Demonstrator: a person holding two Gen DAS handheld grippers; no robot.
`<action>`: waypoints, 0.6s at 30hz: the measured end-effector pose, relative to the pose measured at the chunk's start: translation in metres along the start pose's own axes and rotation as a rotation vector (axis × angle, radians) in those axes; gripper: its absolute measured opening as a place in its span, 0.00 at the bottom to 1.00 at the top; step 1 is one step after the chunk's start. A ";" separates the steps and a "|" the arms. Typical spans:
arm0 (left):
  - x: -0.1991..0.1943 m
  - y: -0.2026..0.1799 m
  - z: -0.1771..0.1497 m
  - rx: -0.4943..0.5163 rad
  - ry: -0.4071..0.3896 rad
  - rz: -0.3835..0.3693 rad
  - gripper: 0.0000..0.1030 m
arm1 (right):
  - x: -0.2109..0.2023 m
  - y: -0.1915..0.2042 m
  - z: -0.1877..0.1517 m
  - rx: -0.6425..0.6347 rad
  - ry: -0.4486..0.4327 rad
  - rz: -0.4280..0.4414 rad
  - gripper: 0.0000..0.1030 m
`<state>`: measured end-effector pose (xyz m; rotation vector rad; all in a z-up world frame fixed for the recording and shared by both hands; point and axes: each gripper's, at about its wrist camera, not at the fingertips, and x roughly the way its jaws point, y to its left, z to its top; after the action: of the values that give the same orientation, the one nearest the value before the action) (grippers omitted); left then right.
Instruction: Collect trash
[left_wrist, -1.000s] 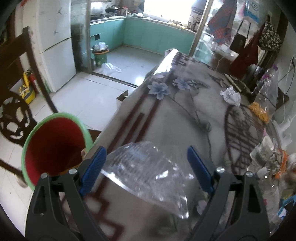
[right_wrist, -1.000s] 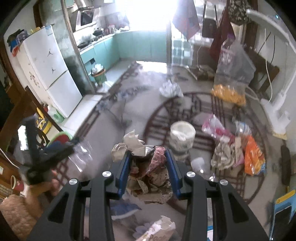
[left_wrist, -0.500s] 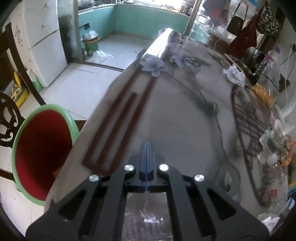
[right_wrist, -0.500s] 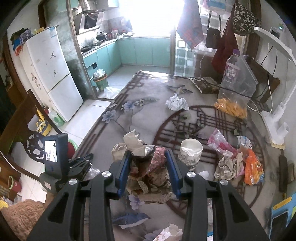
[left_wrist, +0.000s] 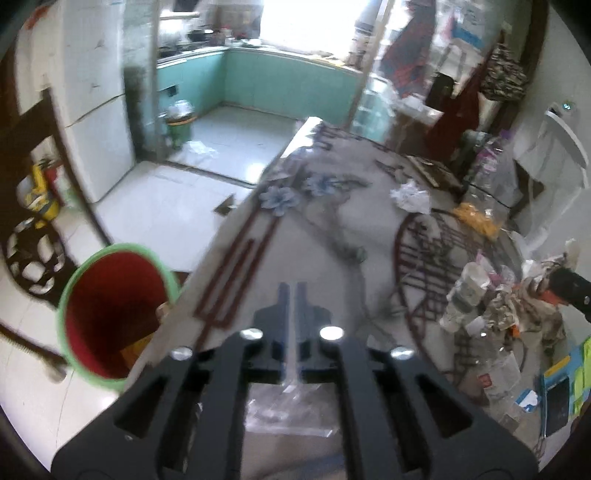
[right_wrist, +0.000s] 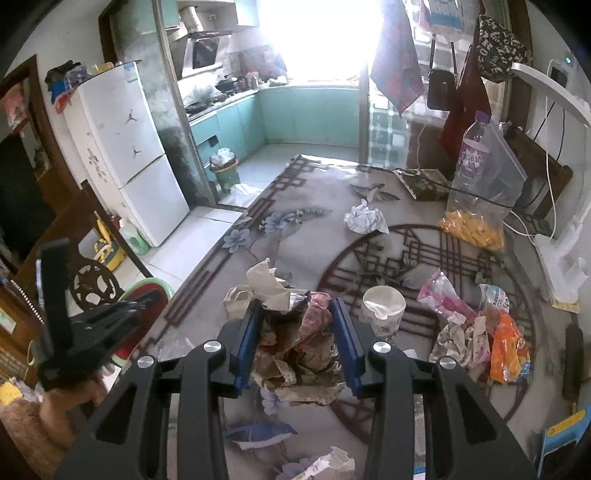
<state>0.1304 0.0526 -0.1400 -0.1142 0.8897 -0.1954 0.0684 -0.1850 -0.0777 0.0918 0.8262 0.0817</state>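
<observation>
- Left wrist view: left gripper (left_wrist: 293, 295) over the table (left_wrist: 332, 236) edge, jaws opening, a narrow slit between them; clear plastic wrapper (left_wrist: 291, 402) sags beneath the fingers, grip uncertain. Red bin (left_wrist: 110, 314) with green rim beside the table, lower left.
- Right wrist view: right gripper (right_wrist: 295, 332) clamped on crumpled brown paper wad (right_wrist: 299, 347). Paper cup (right_wrist: 383, 310) just right.

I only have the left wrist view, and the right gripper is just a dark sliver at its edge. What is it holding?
Observer: The right gripper has its jaws shut on a crumpled brown paper wad.
Operator: Anything lying near it?
Observer: A blue and white scrap lies on the table, on the near side of the wad.
Operator: Is the paper cup empty?
Observer: No, something white and crumpled sits inside the paper cup.
</observation>
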 end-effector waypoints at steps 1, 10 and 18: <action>-0.001 0.004 -0.004 -0.022 0.001 0.018 0.62 | 0.000 -0.002 -0.002 0.004 0.004 0.003 0.37; 0.039 0.020 -0.052 -0.160 0.093 0.171 0.75 | -0.022 -0.009 -0.012 -0.011 -0.016 -0.003 0.37; 0.058 -0.001 -0.057 -0.064 0.076 0.175 0.41 | -0.034 -0.019 -0.014 0.014 -0.031 -0.040 0.37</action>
<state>0.1220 0.0380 -0.2196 -0.0883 0.9765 -0.0085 0.0354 -0.2068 -0.0646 0.0900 0.7975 0.0368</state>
